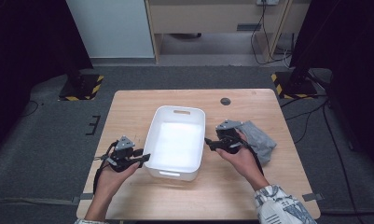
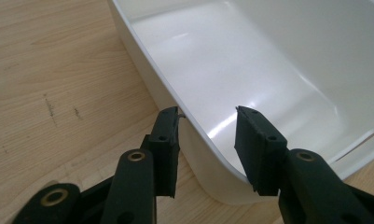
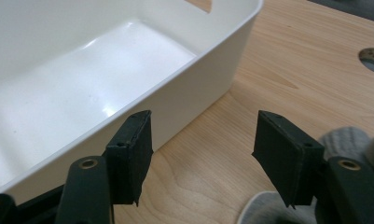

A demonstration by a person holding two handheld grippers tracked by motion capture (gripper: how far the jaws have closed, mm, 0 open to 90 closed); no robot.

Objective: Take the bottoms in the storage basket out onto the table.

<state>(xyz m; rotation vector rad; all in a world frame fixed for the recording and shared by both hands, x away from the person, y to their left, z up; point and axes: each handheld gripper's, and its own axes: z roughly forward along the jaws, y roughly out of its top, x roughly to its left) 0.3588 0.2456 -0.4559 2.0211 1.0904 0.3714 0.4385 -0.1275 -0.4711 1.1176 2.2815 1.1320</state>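
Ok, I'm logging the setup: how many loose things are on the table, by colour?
White: 1, the tub
Grey: 1, the crumpled cloth
Total: 2 on the wooden table

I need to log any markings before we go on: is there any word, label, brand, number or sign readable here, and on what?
No readable text in these pictures.
White tub: plain, no label or brand.
Grey cloth: no tag showing.
Patterned sleeve: dark marks, too blurred to read as letters.
Yellow-and-black striped stand bases: warning stripes, no words.
Wooden table: bare.
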